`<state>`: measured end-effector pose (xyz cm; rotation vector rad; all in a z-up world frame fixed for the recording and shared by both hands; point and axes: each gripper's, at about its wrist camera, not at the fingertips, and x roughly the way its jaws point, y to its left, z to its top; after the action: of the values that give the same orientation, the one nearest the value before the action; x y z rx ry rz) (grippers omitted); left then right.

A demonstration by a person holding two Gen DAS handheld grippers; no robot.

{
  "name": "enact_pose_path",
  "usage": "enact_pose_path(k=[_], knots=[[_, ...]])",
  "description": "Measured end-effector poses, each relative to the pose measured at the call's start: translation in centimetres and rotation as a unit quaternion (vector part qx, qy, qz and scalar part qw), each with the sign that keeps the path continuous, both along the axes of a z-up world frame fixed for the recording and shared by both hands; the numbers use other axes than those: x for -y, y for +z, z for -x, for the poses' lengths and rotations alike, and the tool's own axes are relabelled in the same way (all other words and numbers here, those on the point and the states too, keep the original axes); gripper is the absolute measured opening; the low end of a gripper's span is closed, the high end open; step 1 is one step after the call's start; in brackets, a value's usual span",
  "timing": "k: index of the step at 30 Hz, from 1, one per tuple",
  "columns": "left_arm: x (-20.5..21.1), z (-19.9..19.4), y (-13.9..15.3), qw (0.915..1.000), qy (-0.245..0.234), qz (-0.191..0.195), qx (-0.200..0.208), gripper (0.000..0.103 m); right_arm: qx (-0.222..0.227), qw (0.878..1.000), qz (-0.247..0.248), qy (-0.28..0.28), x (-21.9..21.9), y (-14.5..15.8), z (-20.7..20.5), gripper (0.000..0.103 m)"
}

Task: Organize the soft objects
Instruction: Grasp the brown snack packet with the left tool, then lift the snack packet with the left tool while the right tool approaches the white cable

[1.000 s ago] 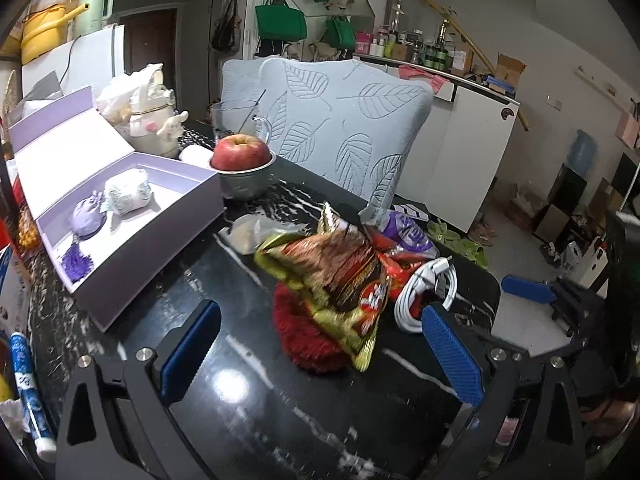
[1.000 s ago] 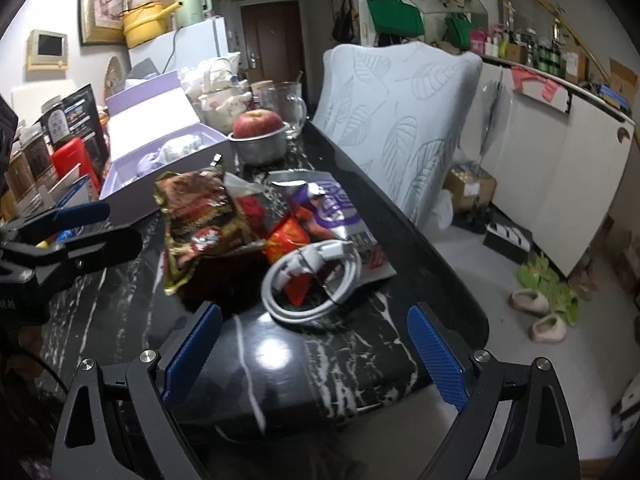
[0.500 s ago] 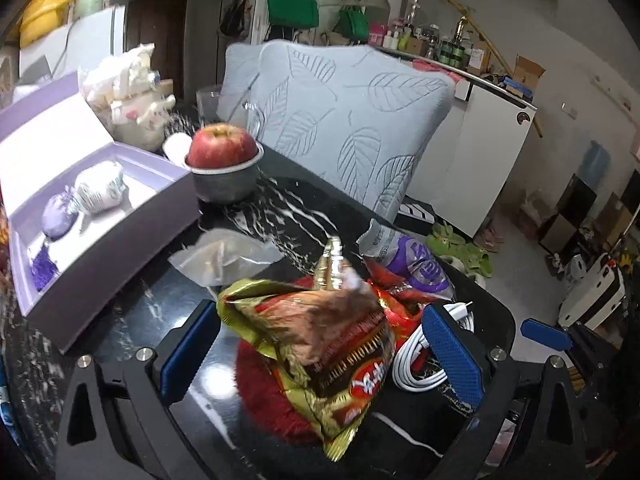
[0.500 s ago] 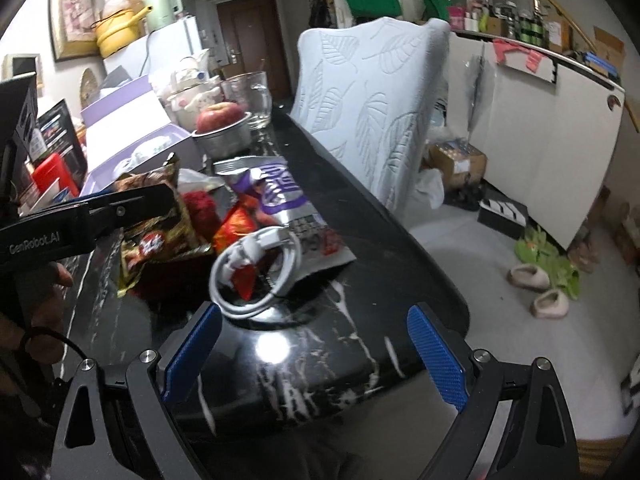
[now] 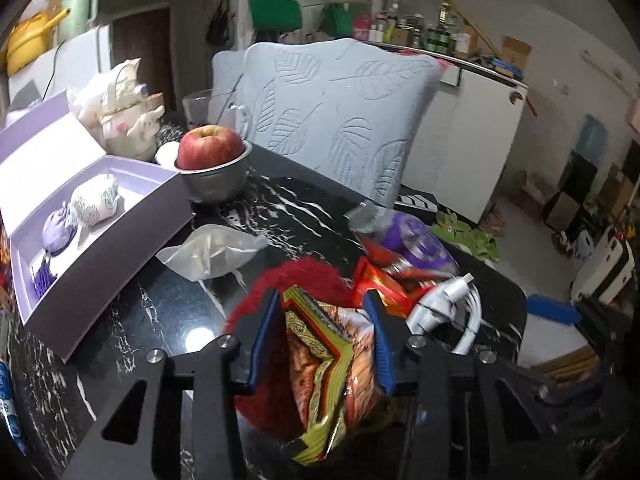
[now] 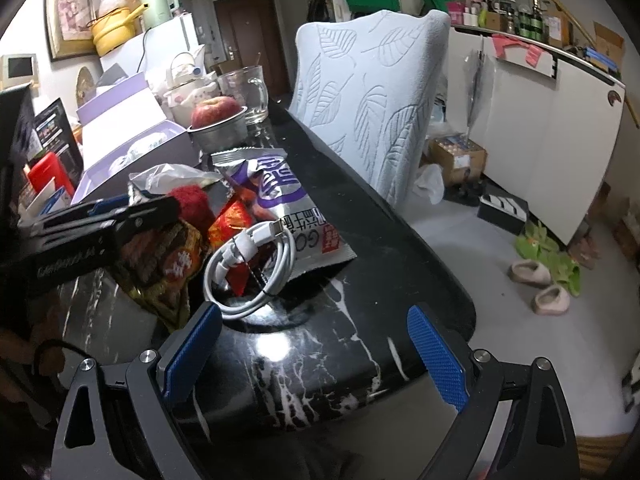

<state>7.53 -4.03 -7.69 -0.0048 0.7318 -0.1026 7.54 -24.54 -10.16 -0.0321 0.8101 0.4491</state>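
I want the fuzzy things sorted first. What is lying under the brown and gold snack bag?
A red fuzzy object shows beneath the snack bag, which the left gripper pinches. The bag covers most of it, so its shape stays unclear.

Dim indoor light; a ceiling lamp glares off the glossy black table (image 6: 276, 348). Fisheye bends the edges, corners go black, slight blur.

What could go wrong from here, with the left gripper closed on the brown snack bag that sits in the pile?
The left gripper, whose jaws have just been closing, pinches the brown snack bag above the red fuzzy object; lifting may drag that along. The white cable lies on neighbouring packets and could slide toward the table edge. A hard squeeze might crush the bag's contents.
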Motion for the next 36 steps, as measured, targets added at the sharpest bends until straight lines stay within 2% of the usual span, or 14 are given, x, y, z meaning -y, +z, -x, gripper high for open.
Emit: enact_pose_path(k=[5,8,16,19,21,23,24,30,32,36], knots=[[0.8,2.3,0.6,0.9994,-0.024,-0.017,0.016,0.042,-0.002,1.000,-0.003,-0.001,0.0,0.0,0.1,0.095],[1.1,3.1,0.3,0.9989,-0.041,-0.019,0.008,0.042,-0.005,1.000,-0.006,0.001,-0.1,-0.1,0.1,0.095],[0.0,2.1,-1.1,0.9978,-0.031,0.034,-0.047,0.043,-0.016,1.000,-0.010,0.011,-0.5,-0.5,0.4,0.095],[0.3,1.8,-1.2,0.9975,-0.030,0.034,-0.053,0.045,-0.018,1.000,-0.015,0.010,-0.2,-0.5,0.4,0.096],[0.8,1.5,-1.5,0.9973,-0.034,0.026,-0.060,0.051,-0.019,1.000,-0.016,0.008,-0.1,-0.6,0.4,0.096],[1.3,1.2,-1.8,0.9968,-0.042,0.018,-0.066,0.067,-0.020,1.000,-0.015,0.006,0.1,-0.7,0.4,0.096],[1.7,1.1,-2.0,0.9965,-0.048,0.014,-0.066,0.071,-0.020,1.000,-0.015,0.005,0.2,-0.7,0.4,0.096],[2.7,0.2,-2.6,0.9967,-0.043,-0.020,-0.066,0.080,-0.021,1.000,-0.009,-0.003,0.7,-1.0,0.1,0.096],[2.9,-0.1,-3.0,0.9962,-0.040,-0.037,-0.068,0.080,-0.022,1.000,-0.014,-0.004,0.9,-1.0,0.1,0.096],[4.0,-0.3,-3.7,0.9933,-0.043,-0.082,-0.070,0.087,-0.020,1.000,-0.017,-0.005,1.1,-0.8,0.1,0.096]])
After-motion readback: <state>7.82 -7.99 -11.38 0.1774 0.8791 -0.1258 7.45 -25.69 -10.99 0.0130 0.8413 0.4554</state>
